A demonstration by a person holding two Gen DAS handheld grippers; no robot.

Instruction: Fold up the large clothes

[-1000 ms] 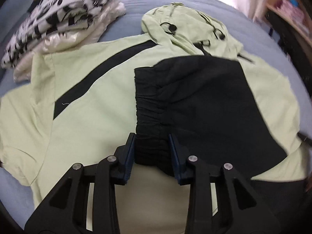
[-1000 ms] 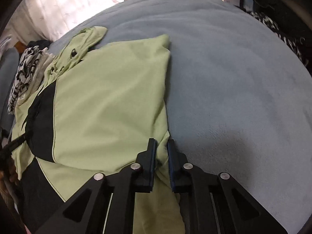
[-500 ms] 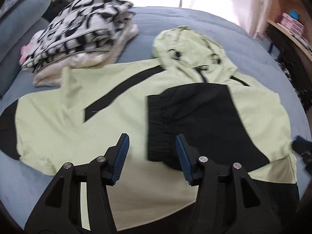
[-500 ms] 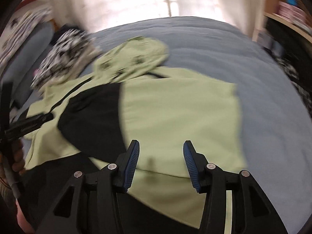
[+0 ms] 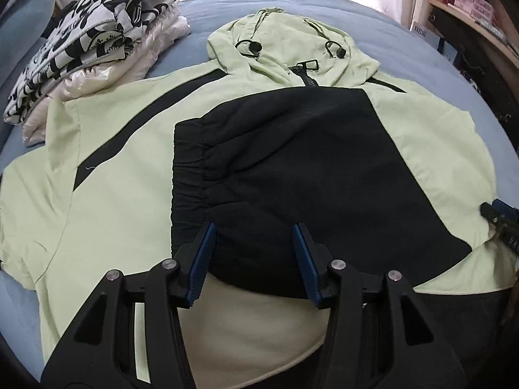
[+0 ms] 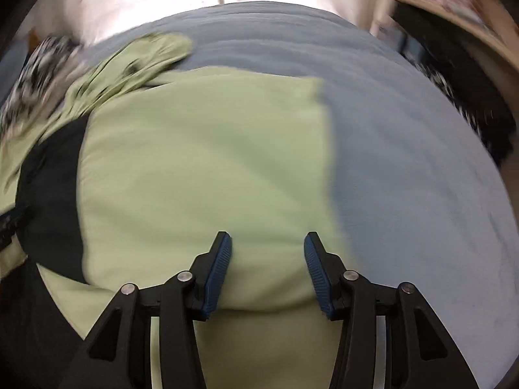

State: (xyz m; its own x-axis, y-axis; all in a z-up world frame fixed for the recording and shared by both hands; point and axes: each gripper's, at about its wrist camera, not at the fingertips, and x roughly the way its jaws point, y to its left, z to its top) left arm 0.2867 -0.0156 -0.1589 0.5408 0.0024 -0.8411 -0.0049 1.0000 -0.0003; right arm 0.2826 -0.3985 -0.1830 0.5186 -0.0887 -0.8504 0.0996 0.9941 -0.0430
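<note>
A light green hooded jacket (image 5: 123, 194) with black panels lies flat on the bed, hood (image 5: 285, 55) at the far end. One sleeve, black with a gathered cuff (image 5: 308, 168), is folded across its chest. My left gripper (image 5: 253, 240) hovers open over the near edge of that black sleeve, pads clear of the cloth. In the blurred right wrist view the folded green side of the jacket (image 6: 201, 168) fills the middle. My right gripper (image 6: 267, 249) is above its near right corner, jaws apart and closing slightly, gripping nothing. Its tip (image 5: 499, 220) shows at the jacket's right edge.
A stack of folded clothes (image 5: 90, 42), black-and-white print on top, sits at the far left of the blue bed cover (image 6: 405, 162). A wooden shelf (image 5: 470, 9) with small boxes and dark furniture (image 6: 470, 107) stand along the right side.
Both grippers opened: the left let go of the black cuff, the right of the green fold edge. Both pulled back from the cloth, and the right view swung over the folded side.
</note>
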